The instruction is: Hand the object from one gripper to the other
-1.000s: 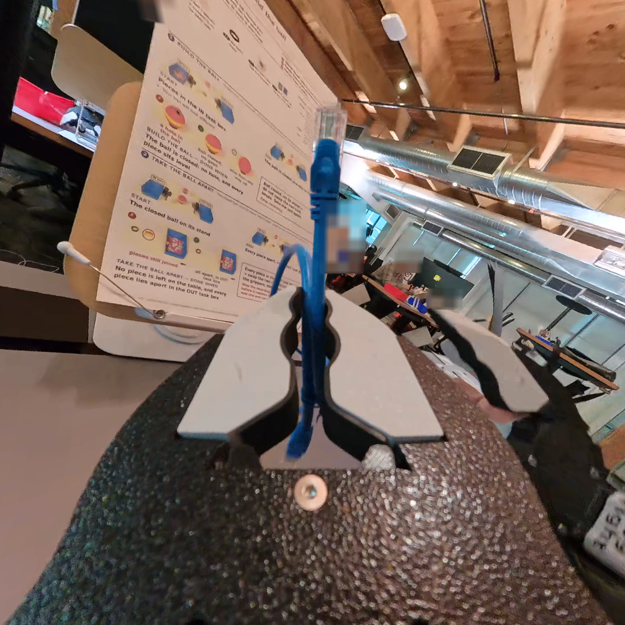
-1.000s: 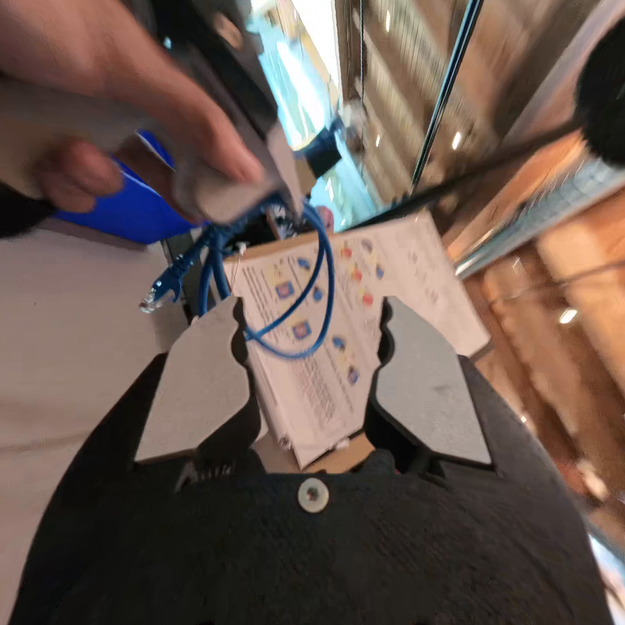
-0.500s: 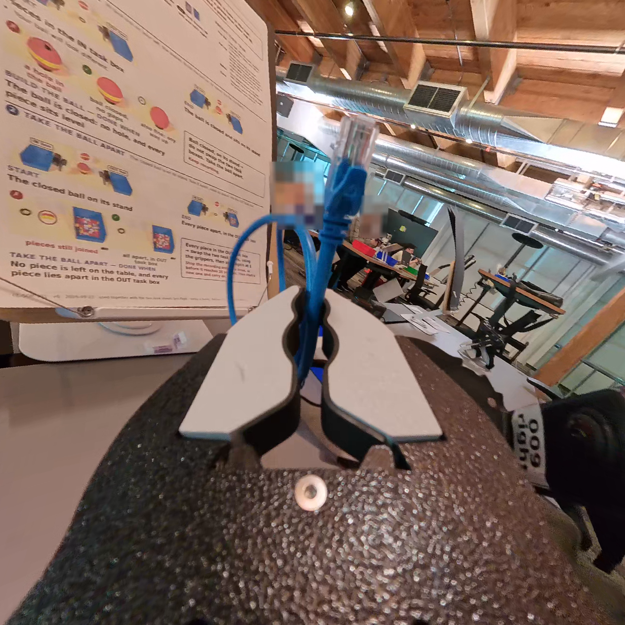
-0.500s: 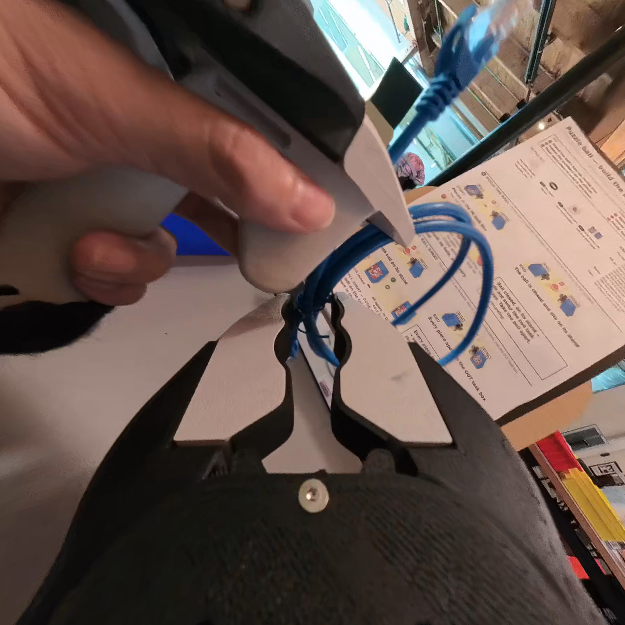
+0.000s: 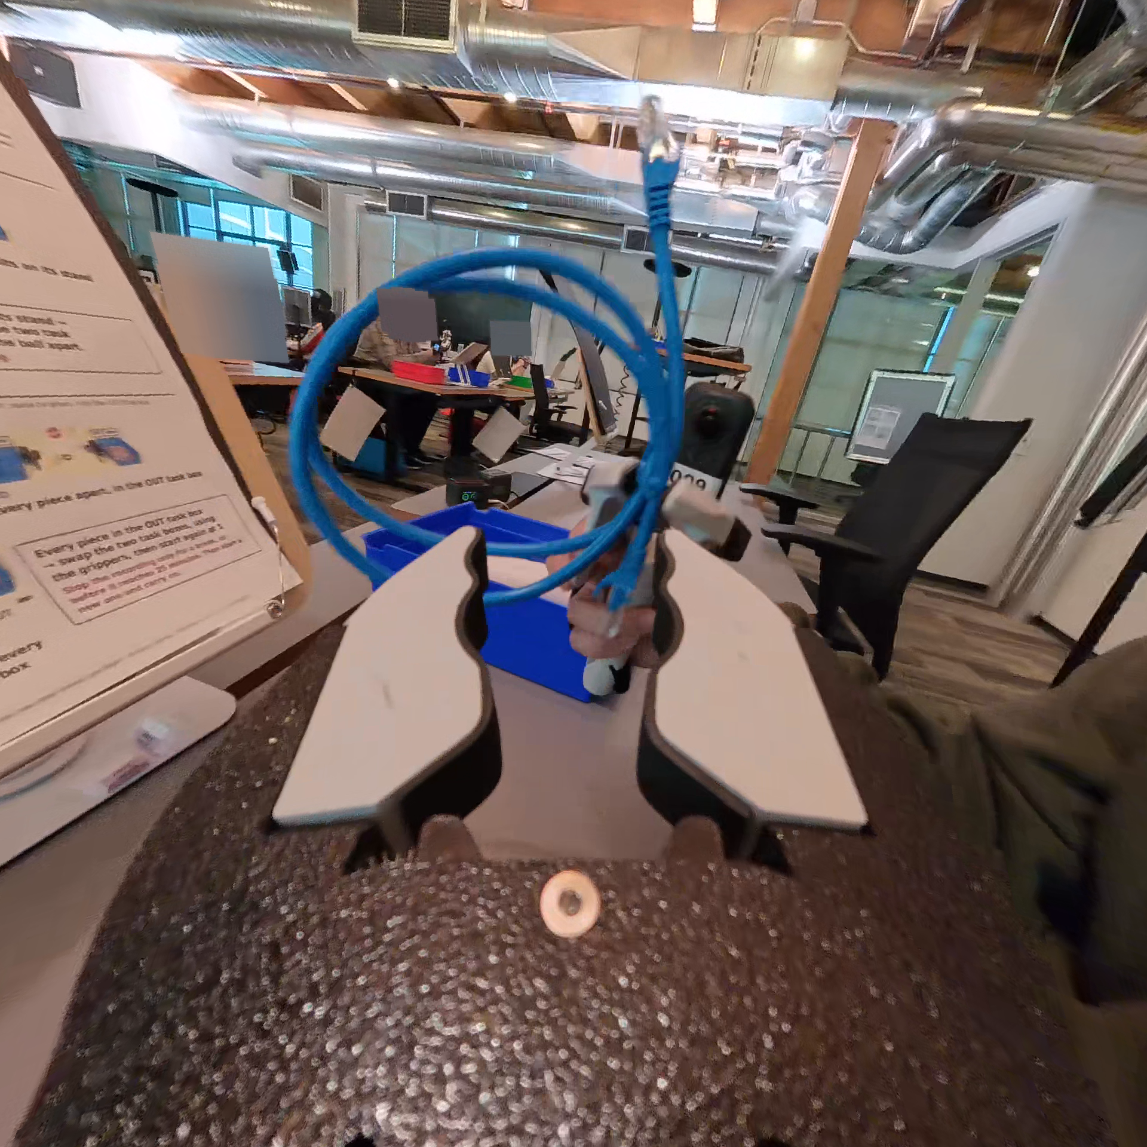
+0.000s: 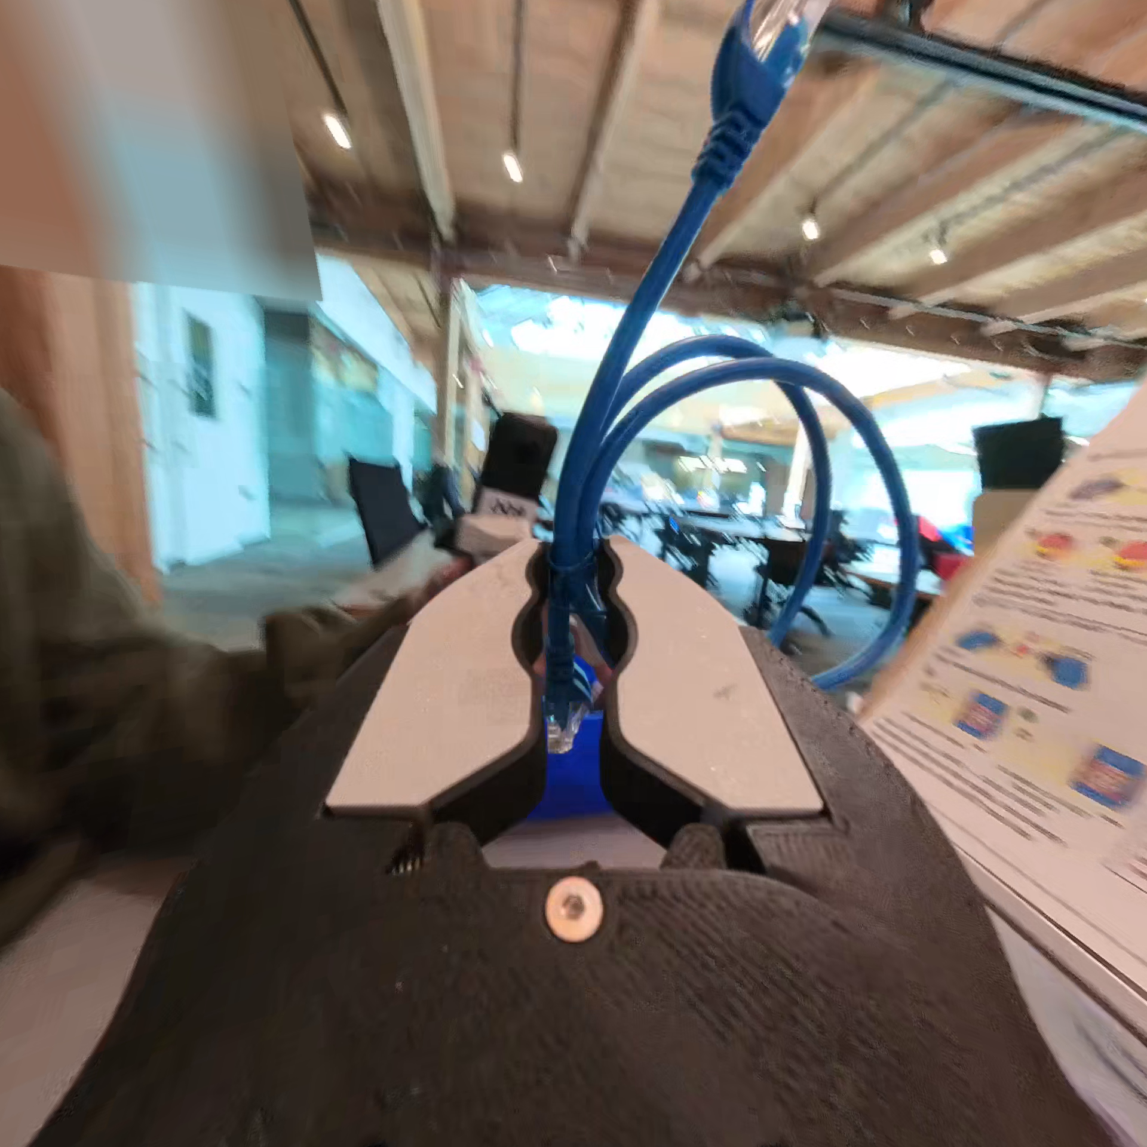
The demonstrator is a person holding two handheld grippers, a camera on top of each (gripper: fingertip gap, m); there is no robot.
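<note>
A coiled blue network cable [image 6: 620, 385] with clear plugs stands up from my right gripper [image 6: 574, 549], which is shut on the tied part of the bundle. One plug hangs between its fingers and the other points up. In the left wrist view the cable [image 5: 310, 434] hangs as a loop in front of my left gripper [image 5: 566, 546], which is open and empty with its fingers wide apart. The right gripper [image 5: 642, 499] shows there just beyond it, held by a hand [image 5: 596, 627] and gripping the cable.
A printed instruction sheet on a brown board [image 5: 93, 496] stands at the left, and shows at the right in the right wrist view [image 6: 1024, 652]. A blue bin [image 5: 527, 627] sits on the grey table behind the grippers. A black chair [image 5: 931, 496] stands at the right. There is about 4 centimetres between the tips of the two grippers.
My left gripper has opened, let go of the cable and drawn back. My right gripper closed on the bundle and now holds it alone.
</note>
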